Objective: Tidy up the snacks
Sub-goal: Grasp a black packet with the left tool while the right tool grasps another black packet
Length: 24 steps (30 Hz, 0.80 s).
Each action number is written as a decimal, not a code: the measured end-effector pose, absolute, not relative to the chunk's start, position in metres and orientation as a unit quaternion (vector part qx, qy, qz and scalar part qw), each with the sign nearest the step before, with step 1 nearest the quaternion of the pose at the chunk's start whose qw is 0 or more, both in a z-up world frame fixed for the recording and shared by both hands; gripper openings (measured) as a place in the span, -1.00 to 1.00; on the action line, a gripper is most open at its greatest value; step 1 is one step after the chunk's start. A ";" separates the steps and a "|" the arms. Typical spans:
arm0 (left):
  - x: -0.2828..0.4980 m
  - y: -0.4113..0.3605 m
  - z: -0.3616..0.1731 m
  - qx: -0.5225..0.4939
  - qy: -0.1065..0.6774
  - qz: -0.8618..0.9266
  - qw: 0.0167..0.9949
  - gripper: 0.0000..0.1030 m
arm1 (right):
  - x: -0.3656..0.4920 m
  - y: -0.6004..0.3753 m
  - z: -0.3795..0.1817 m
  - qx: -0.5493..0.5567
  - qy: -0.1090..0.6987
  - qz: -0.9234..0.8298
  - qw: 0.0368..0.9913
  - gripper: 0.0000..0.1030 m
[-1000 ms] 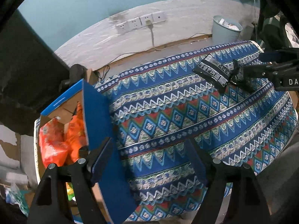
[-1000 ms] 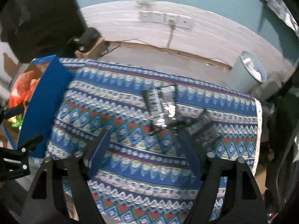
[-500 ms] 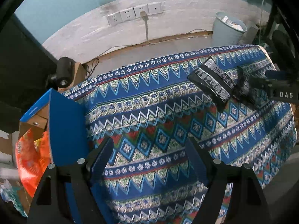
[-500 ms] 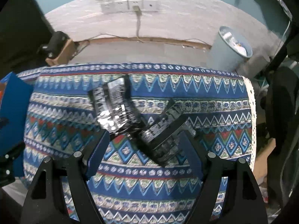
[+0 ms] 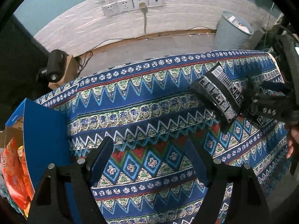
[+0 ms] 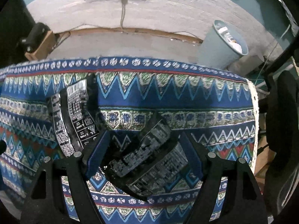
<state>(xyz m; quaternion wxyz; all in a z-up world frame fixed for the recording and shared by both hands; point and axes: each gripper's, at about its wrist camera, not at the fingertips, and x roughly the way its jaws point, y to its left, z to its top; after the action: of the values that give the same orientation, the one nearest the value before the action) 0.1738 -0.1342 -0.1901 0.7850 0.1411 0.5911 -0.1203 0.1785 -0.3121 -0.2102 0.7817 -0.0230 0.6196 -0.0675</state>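
Both tongs wide, right perhaps touching black packet

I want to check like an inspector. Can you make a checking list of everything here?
Surface: blue patterned woven cloth covering the table.
Job's things: two black printed snack packets lying on the cloth; blue cardboard box at the left edge holding orange snack bags.
Clutter: nothing seen.
Grippers: left gripper open over bare cloth; right gripper open, one packet between its fingers.
Cables: grey cable plugged into white wall sockets.
Surroundings: pale blue waste bin; teal wall.
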 end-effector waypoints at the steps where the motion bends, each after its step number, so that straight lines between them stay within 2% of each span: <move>1: 0.174 -0.136 -0.190 0.141 0.591 -0.122 0.785 0.57 | 0.178 -0.308 -0.212 -0.027 0.623 -0.062 0.780 0.51; 8: 0.175 -0.142 -0.190 0.132 0.596 -0.129 0.781 0.57 | 0.173 -0.275 -0.208 -0.053 0.628 -0.007 0.776 0.51; 13: 0.175 -0.150 -0.187 0.126 0.596 -0.135 0.781 0.57 | 0.167 -0.281 -0.207 -0.078 0.627 -0.056 0.773 0.54; 24: 0.185 -0.179 -0.197 0.066 0.610 -0.152 0.775 0.59 | 0.137 -0.319 -0.224 -0.017 0.660 -0.080 0.747 0.54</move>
<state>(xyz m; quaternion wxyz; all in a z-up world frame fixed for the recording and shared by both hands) 0.1849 -0.1789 -0.1969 0.7748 0.0661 0.6100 -0.1524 0.1365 -0.3195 -0.2241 0.7468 -0.0167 0.6600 -0.0803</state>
